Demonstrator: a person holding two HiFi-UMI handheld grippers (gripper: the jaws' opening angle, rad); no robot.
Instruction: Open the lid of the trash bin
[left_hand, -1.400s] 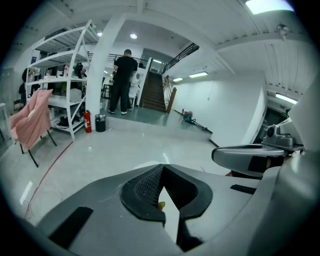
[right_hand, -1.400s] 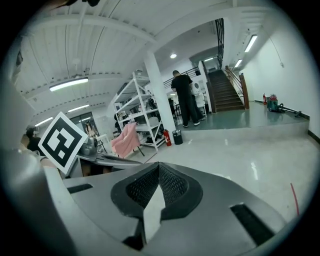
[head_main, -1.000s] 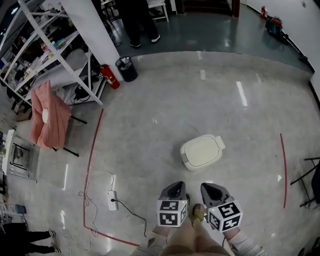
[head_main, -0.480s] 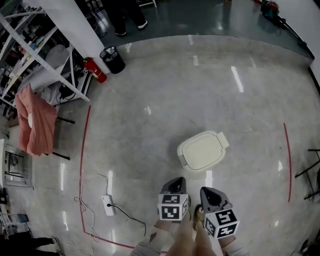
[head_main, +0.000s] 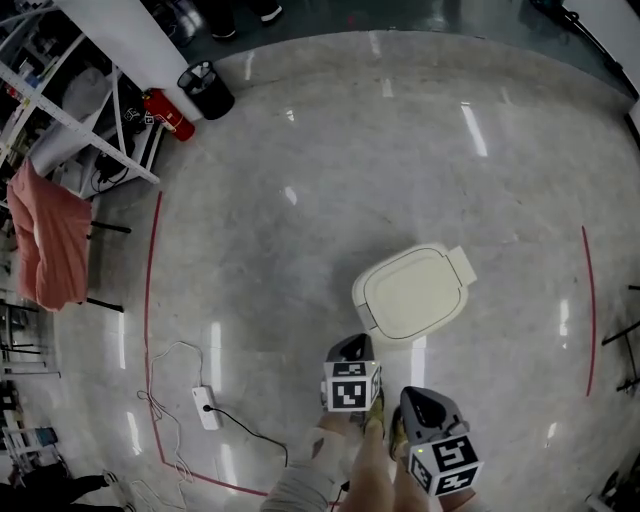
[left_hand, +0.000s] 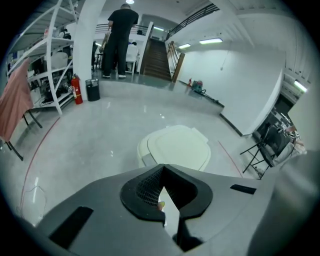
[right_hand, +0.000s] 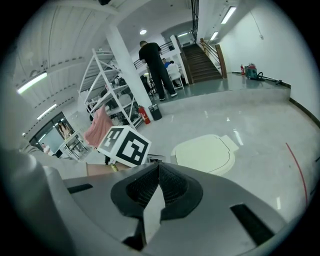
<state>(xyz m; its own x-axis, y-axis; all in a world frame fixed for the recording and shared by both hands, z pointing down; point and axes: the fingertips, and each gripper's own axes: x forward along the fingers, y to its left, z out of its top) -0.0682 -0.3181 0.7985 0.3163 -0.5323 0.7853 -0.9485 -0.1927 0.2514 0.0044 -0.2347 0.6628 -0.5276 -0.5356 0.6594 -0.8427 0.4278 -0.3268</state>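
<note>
While both grippers hang above the grey floor, the trash bin (head_main: 415, 292) sits on the floor just ahead of them, cream, rounded, lid flat down and closed, hinge tab on its far right corner. Left gripper (head_main: 350, 347) is just beside the bin's near left edge, not touching it; its jaws are pressed together at the tips with nothing between them, and the bin (left_hand: 177, 145) shows right past them in the left gripper view. Right gripper (head_main: 417, 397) is farther back from the bin, on its near side, jaws also closed together and empty; its view has the bin (right_hand: 205, 152) ahead and the left gripper's marker cube (right_hand: 124, 146) to the bin's left. Power strip (head_main: 205, 407) with a cable lies well left of the bin, inside a red tape line (head_main: 148, 300). Fire extinguisher (head_main: 168, 115) and black waste basket (head_main: 206, 90) are far beyond the bin to the left, by a white rack (head_main: 95, 130)
</note>
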